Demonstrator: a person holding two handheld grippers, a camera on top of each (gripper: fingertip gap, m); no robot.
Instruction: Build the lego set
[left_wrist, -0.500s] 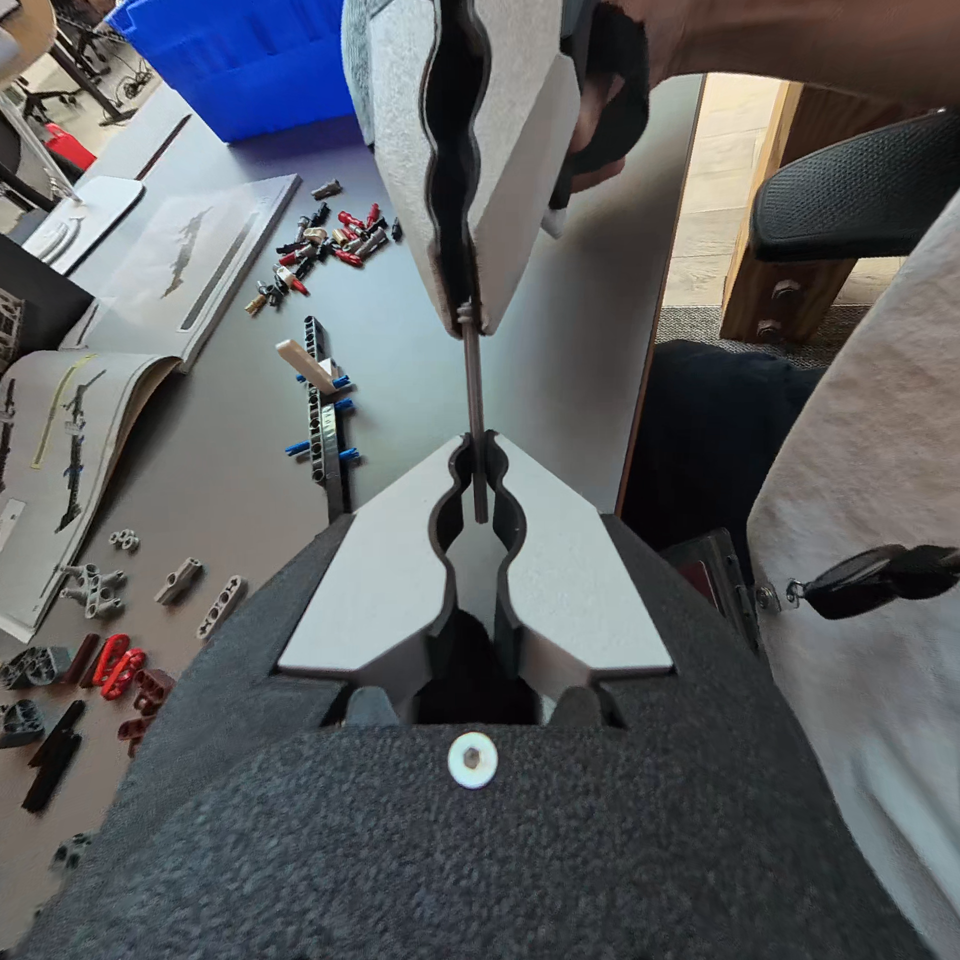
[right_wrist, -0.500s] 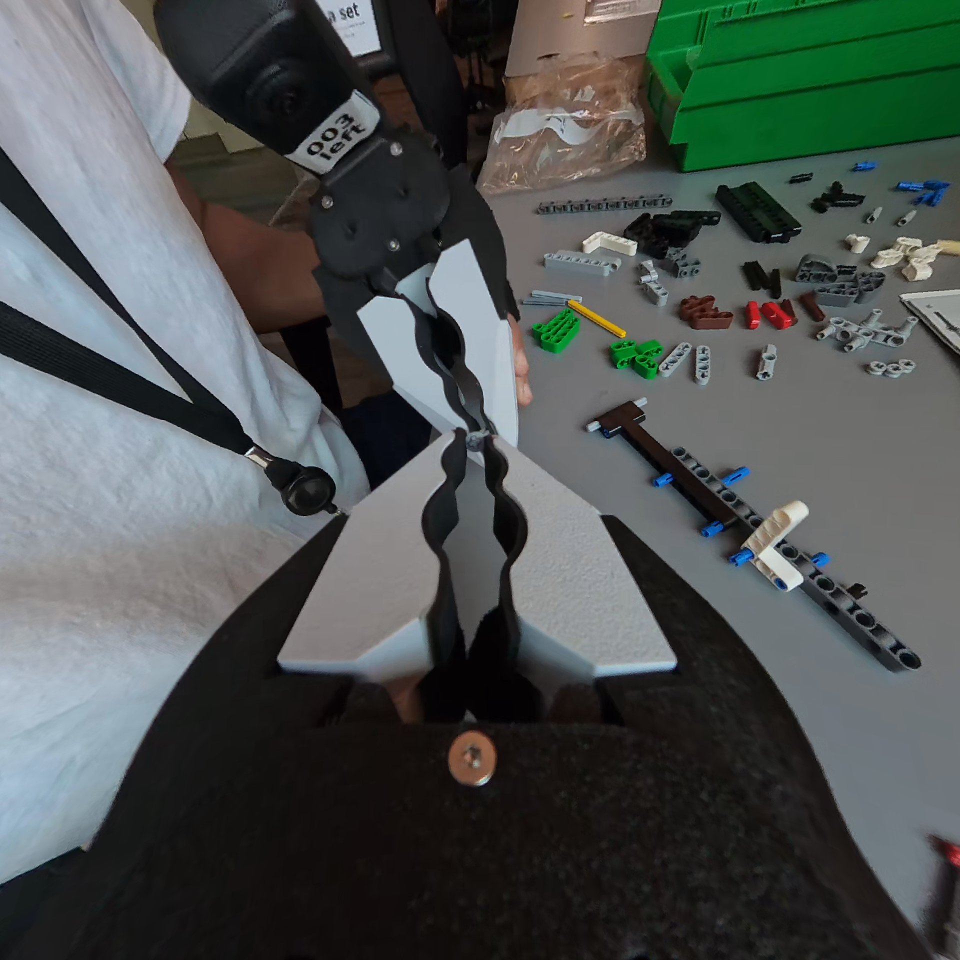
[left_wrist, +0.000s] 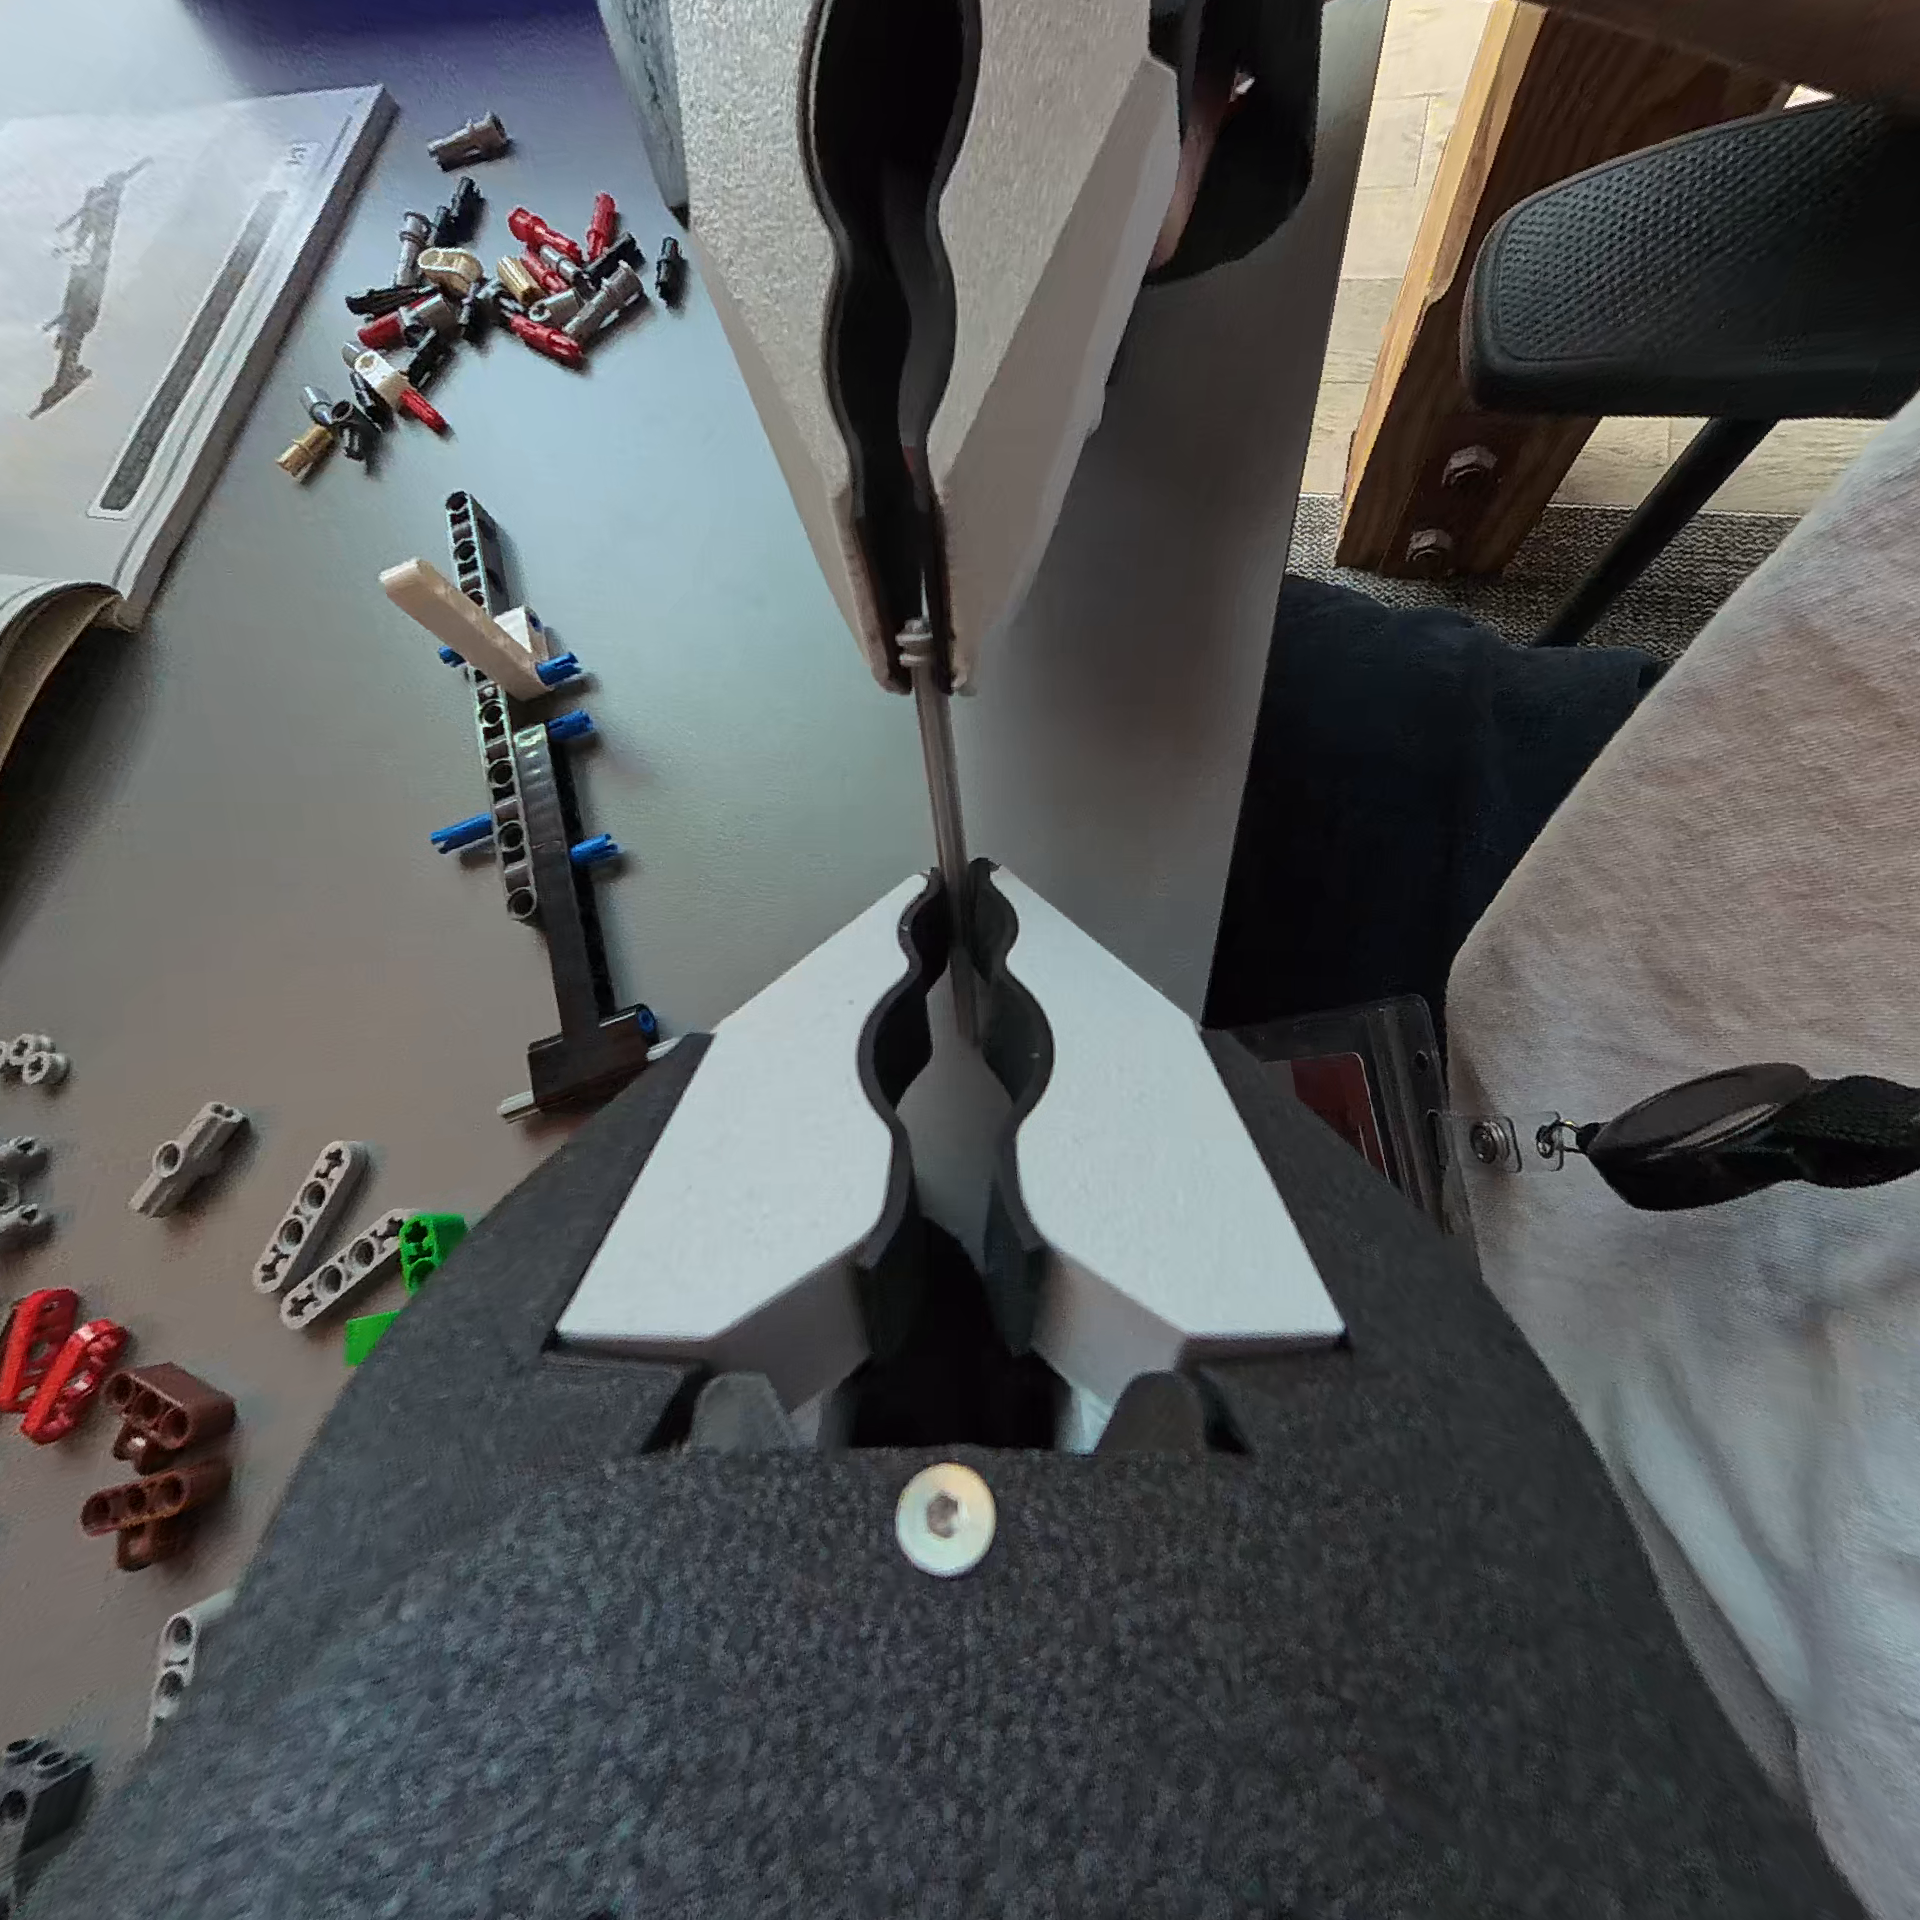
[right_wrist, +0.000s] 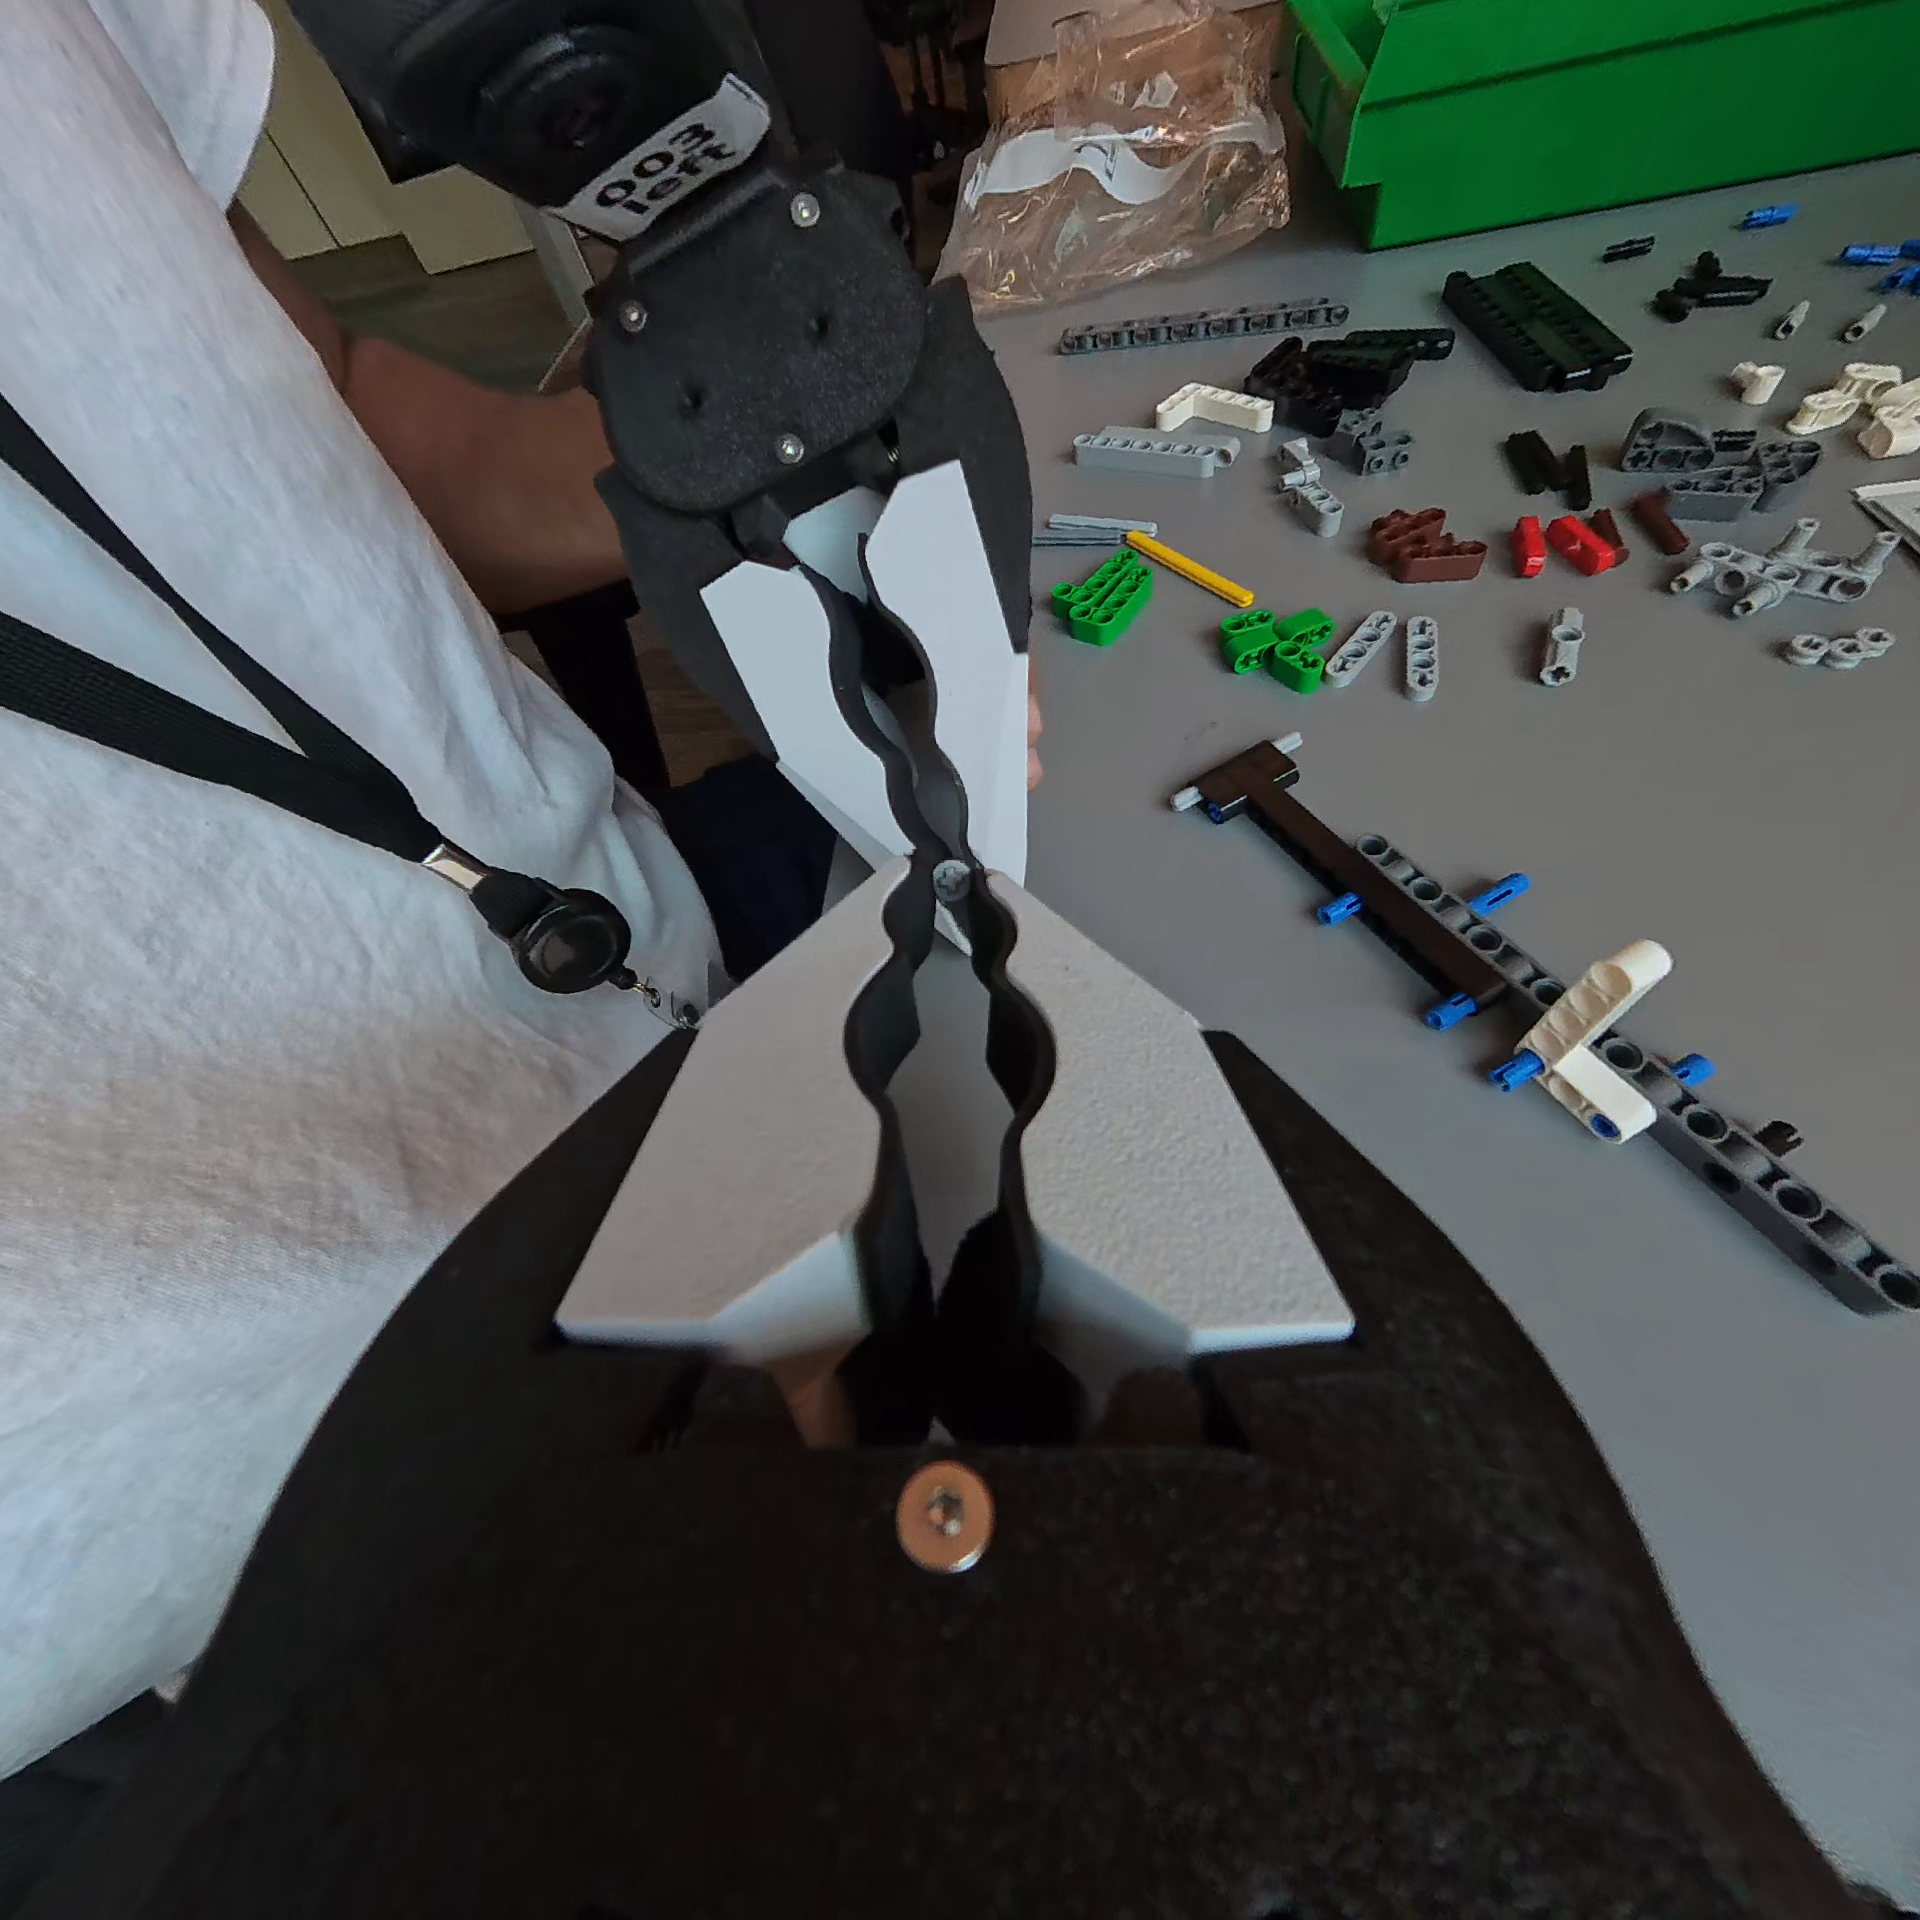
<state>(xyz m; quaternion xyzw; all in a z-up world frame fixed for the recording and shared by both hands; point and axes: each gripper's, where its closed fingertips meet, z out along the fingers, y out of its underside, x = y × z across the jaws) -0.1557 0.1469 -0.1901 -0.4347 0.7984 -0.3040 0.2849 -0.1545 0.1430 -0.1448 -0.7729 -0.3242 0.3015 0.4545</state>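
Left gripper: its fingertips are pinched on the near end of a thin grey rod; behind the tips the wavy black pads bow apart.
Right gripper: clamped on the far end of the same rod, seen end-on between its tips in the right wrist view. In the left wrist view it comes down from the top, with a small grey collar on the rod just at its tips.
Rod: held in the air between the two grippers, which face each other tip to tip, above the table edge in front of the person's white shirt.
Long build: a dark beam with holes, blue pins along both sides, a cream angled piece across it and a brown crosspiece at one end. It lies flat on the grey table, apart from both grippers.
Loose parts: green pieces, a yellow rod, grey short links, red and brown pieces and a heap of small red, black and tan pins are spread over the table.
Booklet: lies on the table at the left in the left wrist view.
Green bin: stands at the table's far edge, with a clear plastic bag beside it.
Badge reel: hangs from a black strap on the shirt.
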